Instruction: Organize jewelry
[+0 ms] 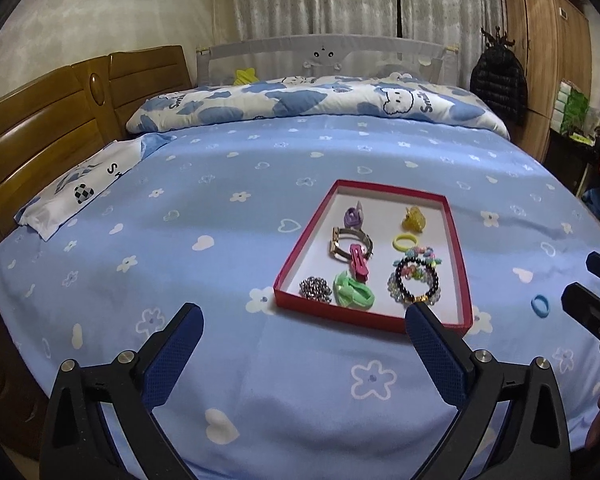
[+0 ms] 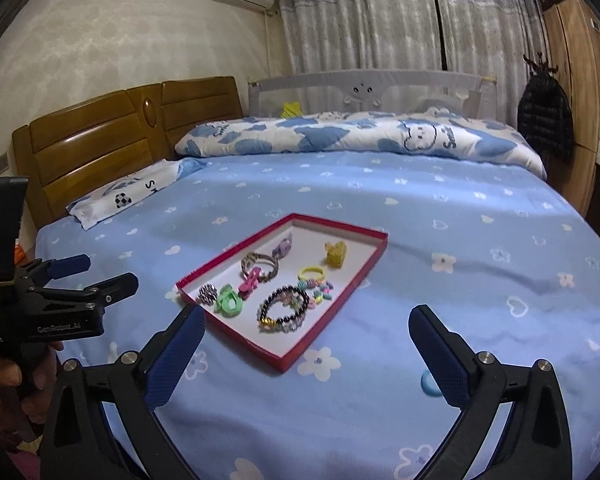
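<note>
A red-rimmed tray with a white floor lies on the blue bed; it also shows in the right wrist view. In it lie a black bead bracelet, a pink clip, a green hair tie, a yellow ring, a yellow claw clip and a purple clip. A blue hair ring lies on the sheet right of the tray, partly behind my right finger in the right wrist view. My left gripper is open and empty just before the tray. My right gripper is open and empty.
The blue flowered sheet covers the bed. A rolled quilt lies at the far side, a pillow at the left by the wooden headboard. A wardrobe and a dark jacket stand at the right.
</note>
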Demonstrator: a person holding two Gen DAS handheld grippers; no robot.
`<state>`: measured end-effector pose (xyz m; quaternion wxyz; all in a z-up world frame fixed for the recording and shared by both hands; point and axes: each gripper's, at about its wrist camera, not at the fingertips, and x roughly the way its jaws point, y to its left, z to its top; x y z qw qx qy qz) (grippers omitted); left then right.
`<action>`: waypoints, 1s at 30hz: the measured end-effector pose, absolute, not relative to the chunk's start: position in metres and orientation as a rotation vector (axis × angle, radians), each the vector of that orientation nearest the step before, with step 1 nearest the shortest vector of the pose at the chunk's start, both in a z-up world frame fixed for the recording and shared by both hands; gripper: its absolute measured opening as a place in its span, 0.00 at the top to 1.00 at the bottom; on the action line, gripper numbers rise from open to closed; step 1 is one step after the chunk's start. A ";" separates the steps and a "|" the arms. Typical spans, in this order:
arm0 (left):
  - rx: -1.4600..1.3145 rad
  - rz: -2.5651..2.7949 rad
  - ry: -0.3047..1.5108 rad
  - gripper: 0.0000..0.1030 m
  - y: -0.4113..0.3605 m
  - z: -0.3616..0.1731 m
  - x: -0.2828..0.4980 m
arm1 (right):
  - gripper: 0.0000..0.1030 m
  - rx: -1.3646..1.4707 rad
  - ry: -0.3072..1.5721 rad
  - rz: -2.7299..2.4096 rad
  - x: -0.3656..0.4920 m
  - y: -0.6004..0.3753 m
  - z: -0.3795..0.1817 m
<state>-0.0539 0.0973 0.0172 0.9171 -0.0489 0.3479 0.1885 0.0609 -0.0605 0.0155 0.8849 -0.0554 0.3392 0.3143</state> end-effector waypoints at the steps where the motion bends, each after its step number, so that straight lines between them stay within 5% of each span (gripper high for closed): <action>1: -0.098 0.390 0.719 0.01 0.096 0.016 -0.054 | 0.01 -0.111 0.714 0.649 0.061 -0.062 0.012; 30: -0.094 0.423 0.694 0.01 0.101 0.015 -0.061 | 0.01 -0.132 0.716 0.655 0.052 -0.058 0.006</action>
